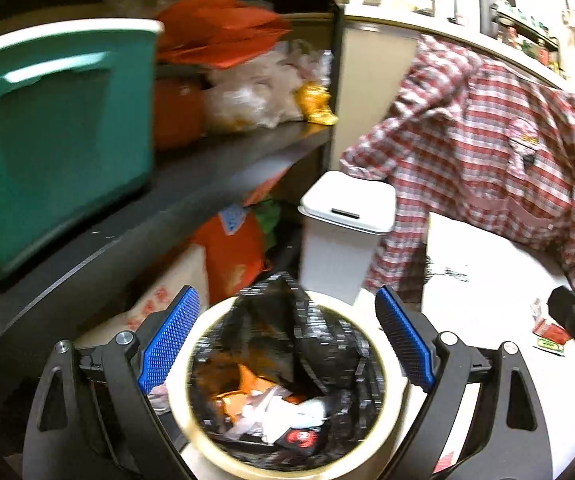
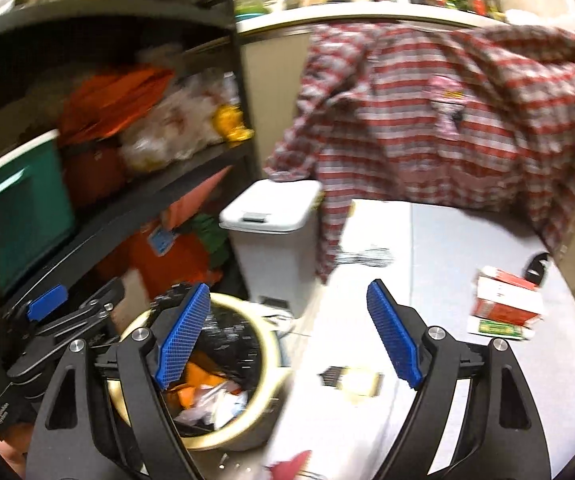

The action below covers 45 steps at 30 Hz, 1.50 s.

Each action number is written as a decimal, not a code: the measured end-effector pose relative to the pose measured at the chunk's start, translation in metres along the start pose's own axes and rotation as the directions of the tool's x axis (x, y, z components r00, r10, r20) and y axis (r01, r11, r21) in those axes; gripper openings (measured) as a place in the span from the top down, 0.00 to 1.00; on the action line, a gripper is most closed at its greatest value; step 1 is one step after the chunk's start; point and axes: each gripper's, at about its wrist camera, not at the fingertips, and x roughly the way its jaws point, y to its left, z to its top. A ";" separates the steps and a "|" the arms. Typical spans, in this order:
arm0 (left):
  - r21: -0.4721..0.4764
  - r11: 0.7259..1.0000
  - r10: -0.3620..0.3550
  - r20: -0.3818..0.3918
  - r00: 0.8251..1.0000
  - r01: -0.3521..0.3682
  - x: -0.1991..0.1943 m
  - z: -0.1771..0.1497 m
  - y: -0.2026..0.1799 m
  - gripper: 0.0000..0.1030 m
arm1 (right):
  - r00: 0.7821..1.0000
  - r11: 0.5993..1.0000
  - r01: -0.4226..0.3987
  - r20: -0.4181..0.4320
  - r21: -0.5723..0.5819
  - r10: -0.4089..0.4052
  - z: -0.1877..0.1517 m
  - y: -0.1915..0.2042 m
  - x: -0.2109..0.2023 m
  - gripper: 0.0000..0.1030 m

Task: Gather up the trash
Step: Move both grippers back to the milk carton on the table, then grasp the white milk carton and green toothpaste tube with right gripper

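Two grippers in view, both spread wide with nothing between the pads. Left gripper: jaws far apart, empty, hanging over a round cream bin lined with a black bag; inside it, a heap of trash (orange scraps, white crumpled paper, something dark with a red mark), lying toward 6 o'clock of the bin's mouth. Right gripper: jaws likewise wide open, holding nothing, poised above the white table, with the same bin at about 8 o'clock of the right wrist view, partly behind the left-side blue pad. At 12 o'clock of the bin in the left wrist view, a white lidded container standing upright, just beside the bin's rim. At 3 o'clock in the right wrist view, a red and white carton resting on the table, well apart from the bin; below it a small green and white packet, touching or nearly so (hard to tell through the blur). Between the right gripper's fingers, lower down on the table, a small flat yellowish item, too smeared to name. At 1 o'clock, a red plaid shirt draped over the table's far edge. At 10 o'clock, dark shelves carrying a green tub and orange and clear bags.
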 end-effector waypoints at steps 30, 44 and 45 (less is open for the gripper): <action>0.171 0.952 -0.237 -0.111 0.965 0.253 0.030 -0.022 -0.155 0.14 | 0.927 0.924 0.354 -0.183 0.143 -0.327 -0.019 -0.257 0.090 0.22; 0.188 0.953 -0.216 -0.128 0.968 0.238 0.041 -0.018 -0.133 0.14 | 0.842 0.850 0.521 -0.216 0.082 -0.495 0.005 -0.253 0.175 0.22; 0.187 0.952 -0.218 -0.132 0.967 0.240 0.042 -0.018 -0.133 0.14 | 0.832 0.843 0.533 -0.226 0.071 -0.507 0.006 -0.254 0.178 0.22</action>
